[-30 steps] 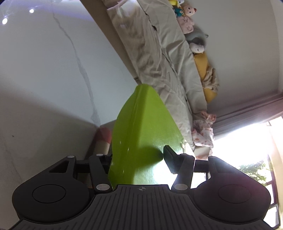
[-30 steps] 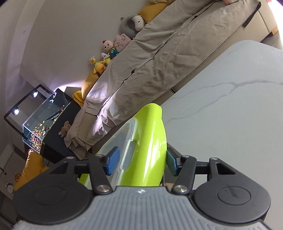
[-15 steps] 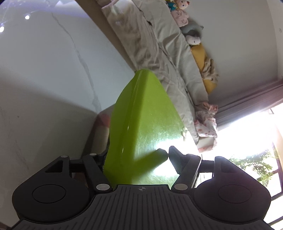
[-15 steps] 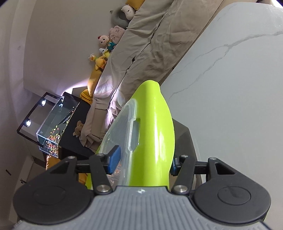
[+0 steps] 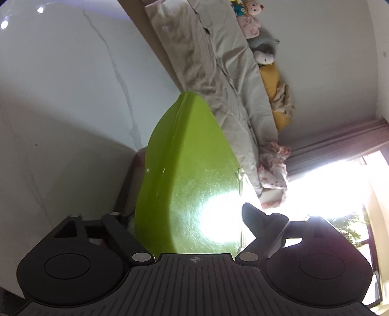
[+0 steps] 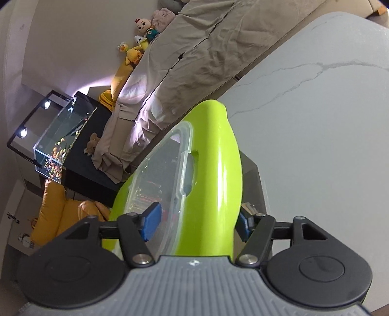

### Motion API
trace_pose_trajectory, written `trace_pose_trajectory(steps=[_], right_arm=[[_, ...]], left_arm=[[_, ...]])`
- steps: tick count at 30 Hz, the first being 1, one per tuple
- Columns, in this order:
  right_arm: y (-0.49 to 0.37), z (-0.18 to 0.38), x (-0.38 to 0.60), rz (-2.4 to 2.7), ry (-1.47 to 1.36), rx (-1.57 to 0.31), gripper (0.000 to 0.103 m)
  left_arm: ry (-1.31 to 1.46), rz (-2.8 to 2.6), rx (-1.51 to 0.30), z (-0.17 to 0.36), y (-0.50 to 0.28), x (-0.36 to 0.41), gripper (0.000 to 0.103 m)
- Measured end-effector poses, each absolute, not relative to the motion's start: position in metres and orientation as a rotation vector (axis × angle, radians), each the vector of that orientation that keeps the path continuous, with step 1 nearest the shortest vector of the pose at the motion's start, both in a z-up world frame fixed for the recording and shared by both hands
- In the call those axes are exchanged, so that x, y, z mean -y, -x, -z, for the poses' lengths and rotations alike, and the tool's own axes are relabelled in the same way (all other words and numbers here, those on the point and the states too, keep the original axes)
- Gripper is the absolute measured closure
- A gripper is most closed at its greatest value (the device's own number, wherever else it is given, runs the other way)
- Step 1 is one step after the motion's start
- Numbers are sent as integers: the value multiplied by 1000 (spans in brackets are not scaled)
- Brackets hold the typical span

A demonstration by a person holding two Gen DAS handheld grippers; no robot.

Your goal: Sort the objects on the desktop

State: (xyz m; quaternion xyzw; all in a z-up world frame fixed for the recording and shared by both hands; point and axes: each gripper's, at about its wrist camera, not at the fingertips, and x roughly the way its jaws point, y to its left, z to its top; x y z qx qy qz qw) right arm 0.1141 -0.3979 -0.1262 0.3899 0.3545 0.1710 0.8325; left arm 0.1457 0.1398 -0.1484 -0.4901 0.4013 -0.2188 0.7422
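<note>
A lime-green box (image 5: 189,170) with a clear snap lid (image 6: 160,175) stands on its edge over the white marble table (image 5: 60,97). It sits between the fingers of both grippers. My left gripper (image 5: 184,216) straddles it from one side. Its jaws are opening, and the right finger (image 5: 252,216) stands just off the box's rim; the left finger is partly hidden behind the box. My right gripper (image 6: 197,224) straddles the box from the other side, jaws also opening. One blue pad (image 6: 152,223) is by the lid and the other at the green wall.
A dark block (image 6: 250,175) lies under the box on the table (image 6: 316,121). Something pinkish (image 5: 139,158) shows behind the box. Beyond the table edge are a sofa with a beige cover (image 6: 206,48), plush toys (image 5: 245,14), a fish tank (image 6: 56,141) and a bright window (image 5: 328,194).
The left jaws have spread wide, and the right finger has come off the box's green bottom. The right jaws have widened a little. Both views have shifted slightly.
</note>
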Motion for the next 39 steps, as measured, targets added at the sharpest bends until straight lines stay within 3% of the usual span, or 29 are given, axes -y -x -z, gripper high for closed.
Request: trace_pose_trajectory(steps=[3,10,11,12,13,14,25,28,29,30,35,37,38,39], right_arm=[[-105,132,409,-319,-882,-721,25],[-111,129,420,-214,-847,-656,27],[-114,127,418,-217,-826,-651,33],[-119,124,415,-224,-810,-652,52],[-123,122,412,-223,-795,-656,62],[-127,119,409,-221,-779,-660,64],[-146,107,394,-202,-657,-631,61],[-134,99,390,-168,-631,-579,44],[-128,96,390,-175,-624,-557,25],[-124,94,389,-184,-613,-541,18],[-131,100,392,-209,-635,-586,22],[-139,109,394,-232,-701,-616,31],[-142,113,394,-247,-729,-629,45],[-145,115,393,-263,-746,-637,45]], left_arm=[[1214,502,-909,169,-158,-154,9],[1276,445,-877,180,-183,-171,10],[1251,439,-883,177,-187,-168,16],[1219,435,-893,173,-190,-163,34],[1190,436,-902,169,-192,-159,42],[1160,431,-910,166,-193,-154,42],[1026,379,-905,157,-196,-137,37],[1017,389,-885,149,-193,-141,22],[1006,387,-877,146,-193,-142,17],[994,381,-873,143,-193,-144,17],[971,335,-889,139,-202,-147,21],[918,321,-900,133,-207,-140,29],[864,305,-901,127,-209,-135,29],[808,292,-895,120,-210,-129,30]])
